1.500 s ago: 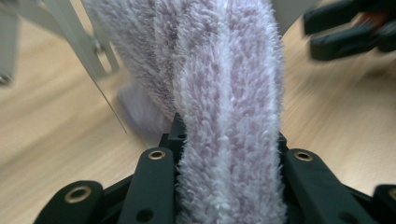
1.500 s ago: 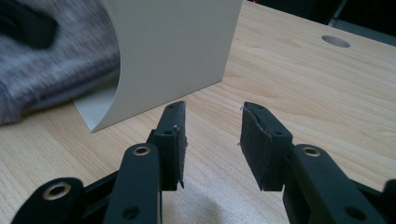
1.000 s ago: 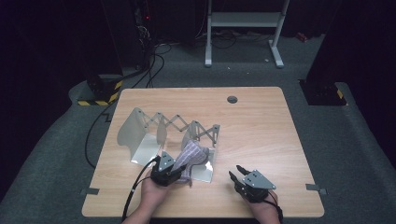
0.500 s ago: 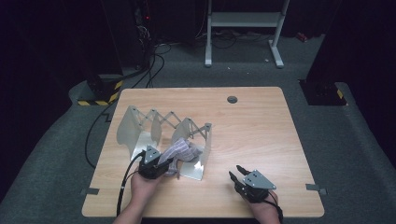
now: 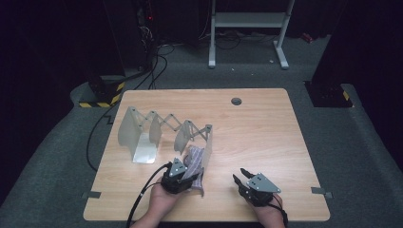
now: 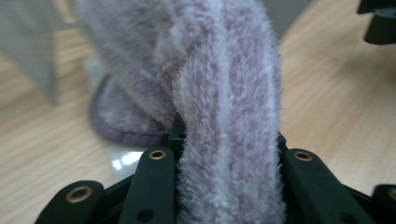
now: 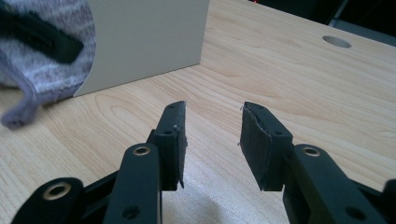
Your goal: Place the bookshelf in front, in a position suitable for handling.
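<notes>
1. The left gripper [image 5: 179,175] is black, with a grey three-cornered plate on top and a black cable trailing from its rear.
2. The right gripper [image 5: 247,179] is black and carries the same grey plate.
3. Brass-ringed holes dot both grippers' black jaws.
4. Bare hands and forearms, no sleeves.

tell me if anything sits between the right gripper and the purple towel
Nothing visible does. The right gripper stands open over bare table, and the purple towel, held in the left gripper, lies to its left beside the rack's end panel.
</notes>
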A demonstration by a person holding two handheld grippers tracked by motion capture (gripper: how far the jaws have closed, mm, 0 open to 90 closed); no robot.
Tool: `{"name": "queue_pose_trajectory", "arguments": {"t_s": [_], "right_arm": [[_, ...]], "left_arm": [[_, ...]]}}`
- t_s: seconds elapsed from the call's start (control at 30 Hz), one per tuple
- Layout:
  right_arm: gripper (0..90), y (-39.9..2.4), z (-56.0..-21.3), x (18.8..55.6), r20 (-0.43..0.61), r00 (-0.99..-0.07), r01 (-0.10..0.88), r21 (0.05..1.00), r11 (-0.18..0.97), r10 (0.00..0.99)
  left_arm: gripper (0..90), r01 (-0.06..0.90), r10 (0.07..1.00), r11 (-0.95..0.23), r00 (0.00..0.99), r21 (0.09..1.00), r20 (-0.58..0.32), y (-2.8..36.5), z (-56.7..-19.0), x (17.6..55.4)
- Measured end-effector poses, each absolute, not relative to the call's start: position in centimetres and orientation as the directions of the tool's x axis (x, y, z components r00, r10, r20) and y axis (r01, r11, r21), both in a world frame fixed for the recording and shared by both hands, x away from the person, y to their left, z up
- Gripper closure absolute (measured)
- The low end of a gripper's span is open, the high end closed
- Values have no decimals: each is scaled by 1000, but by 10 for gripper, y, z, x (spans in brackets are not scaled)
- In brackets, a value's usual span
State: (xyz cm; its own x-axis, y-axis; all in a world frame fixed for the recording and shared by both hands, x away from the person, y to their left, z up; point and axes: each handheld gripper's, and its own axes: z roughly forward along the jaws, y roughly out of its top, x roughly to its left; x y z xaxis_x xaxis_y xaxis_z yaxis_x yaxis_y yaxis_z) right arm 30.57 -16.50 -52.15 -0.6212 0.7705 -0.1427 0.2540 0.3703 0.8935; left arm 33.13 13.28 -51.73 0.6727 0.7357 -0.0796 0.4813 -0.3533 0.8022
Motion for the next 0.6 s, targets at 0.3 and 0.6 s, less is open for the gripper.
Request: {"name": "queue_pose_trajectory", "arguments": {"t_s": [0.3,0.6], "right_arm": [[606,-166,-521,306,-144,-619,256,892,372,772],[606,-165,-521,306,-144,-618,257,892,371,773]], "left_arm": [[667,476,701,-279,695,834,-163,135,-501,321],[666,374,678,-215,722,902,-138,144,-460,308]]}}
